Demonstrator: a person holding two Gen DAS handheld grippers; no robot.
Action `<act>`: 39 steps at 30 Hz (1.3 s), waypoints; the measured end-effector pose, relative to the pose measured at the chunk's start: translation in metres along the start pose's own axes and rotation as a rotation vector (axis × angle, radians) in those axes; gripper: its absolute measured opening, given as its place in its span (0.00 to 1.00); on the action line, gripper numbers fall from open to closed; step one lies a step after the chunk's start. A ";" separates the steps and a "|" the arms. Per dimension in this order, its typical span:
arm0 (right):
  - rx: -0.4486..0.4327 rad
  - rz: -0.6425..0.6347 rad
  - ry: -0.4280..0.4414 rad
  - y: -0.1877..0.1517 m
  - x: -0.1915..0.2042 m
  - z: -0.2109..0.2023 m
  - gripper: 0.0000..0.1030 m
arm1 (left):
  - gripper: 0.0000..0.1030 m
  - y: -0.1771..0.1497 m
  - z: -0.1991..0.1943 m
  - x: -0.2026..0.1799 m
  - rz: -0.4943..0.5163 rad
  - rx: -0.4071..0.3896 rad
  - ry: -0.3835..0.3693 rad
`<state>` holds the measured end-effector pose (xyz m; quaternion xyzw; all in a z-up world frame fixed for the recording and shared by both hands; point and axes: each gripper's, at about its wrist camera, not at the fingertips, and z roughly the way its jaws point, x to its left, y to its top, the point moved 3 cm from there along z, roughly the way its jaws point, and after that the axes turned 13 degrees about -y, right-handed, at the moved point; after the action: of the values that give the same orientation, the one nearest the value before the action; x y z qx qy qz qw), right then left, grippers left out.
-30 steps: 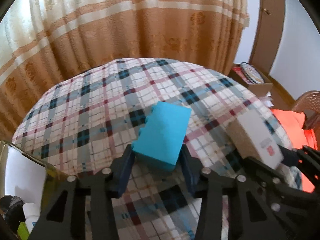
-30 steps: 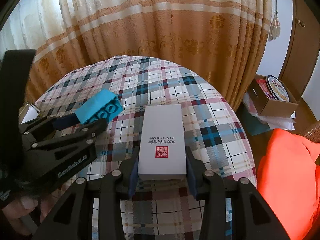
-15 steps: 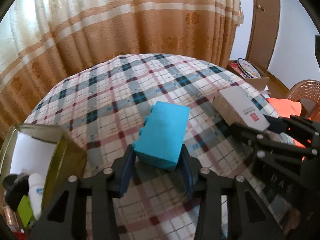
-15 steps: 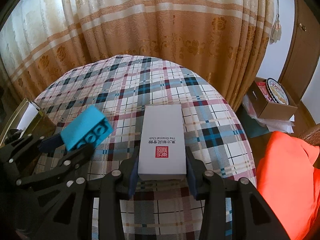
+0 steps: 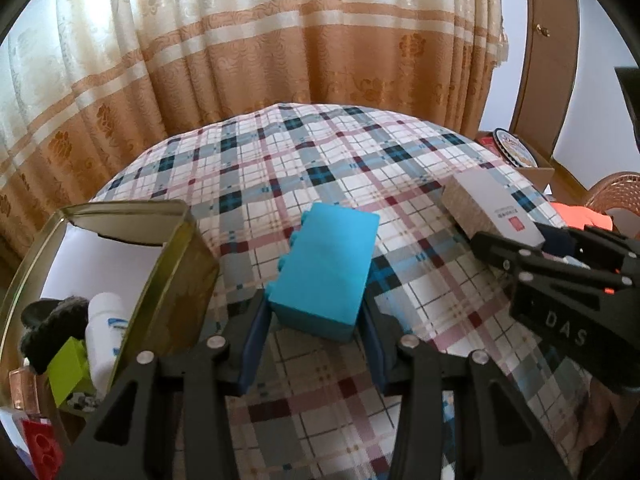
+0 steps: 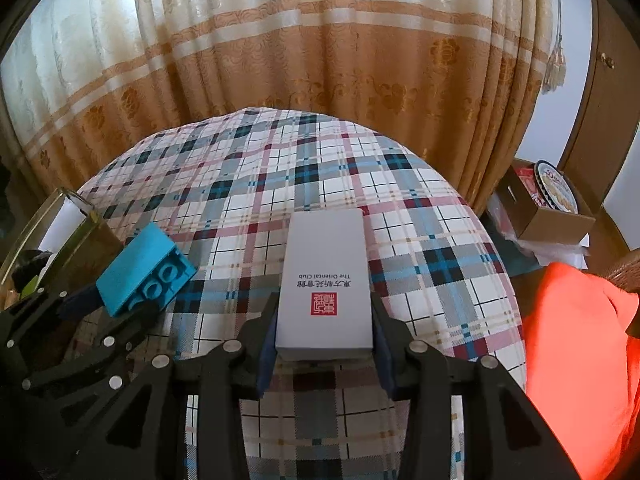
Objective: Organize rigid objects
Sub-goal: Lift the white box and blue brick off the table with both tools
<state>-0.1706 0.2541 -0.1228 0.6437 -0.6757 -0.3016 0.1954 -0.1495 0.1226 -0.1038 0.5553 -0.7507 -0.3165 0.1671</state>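
A turquoise toy brick is clamped between the blue pads of my left gripper, held above the plaid tablecloth. The right wrist view shows the same brick at the left, studs facing me. My right gripper is shut on a flat white box with a red seal; in the left wrist view that box shows at the right. An open gold tin stands at the left, holding a white bottle, a green brick and a dark fuzzy item.
A striped curtain hangs behind the round table. Right of the table sits a cardboard box with a round tin, an orange cloth and a wicker chair. A red brick lies near the gold tin.
My left gripper has carried the turquoise brick leftward, and the gold tin has come into full view beside it. The right gripper and its white box have stayed put.
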 end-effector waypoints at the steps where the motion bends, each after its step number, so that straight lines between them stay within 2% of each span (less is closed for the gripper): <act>1: -0.004 0.000 -0.002 0.000 0.001 -0.001 0.42 | 0.42 0.000 -0.001 0.000 0.001 -0.003 0.002; 10: -0.026 0.017 -0.001 0.000 -0.001 -0.007 0.42 | 0.42 -0.002 -0.010 0.010 -0.043 -0.035 0.005; 15: -0.082 0.002 0.009 -0.001 0.005 -0.020 0.42 | 0.42 -0.003 -0.012 0.011 -0.050 -0.048 0.010; 19: -0.061 0.008 0.047 -0.005 0.014 -0.019 0.42 | 0.42 -0.002 -0.015 0.011 -0.049 -0.062 0.016; 39: -0.123 0.007 0.030 -0.005 0.015 -0.031 0.42 | 0.42 0.000 -0.029 0.011 -0.039 -0.132 0.044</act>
<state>-0.1482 0.2349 -0.1051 0.6325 -0.6551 -0.3321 0.2458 -0.1362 0.1039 -0.0833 0.5645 -0.7134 -0.3562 0.2134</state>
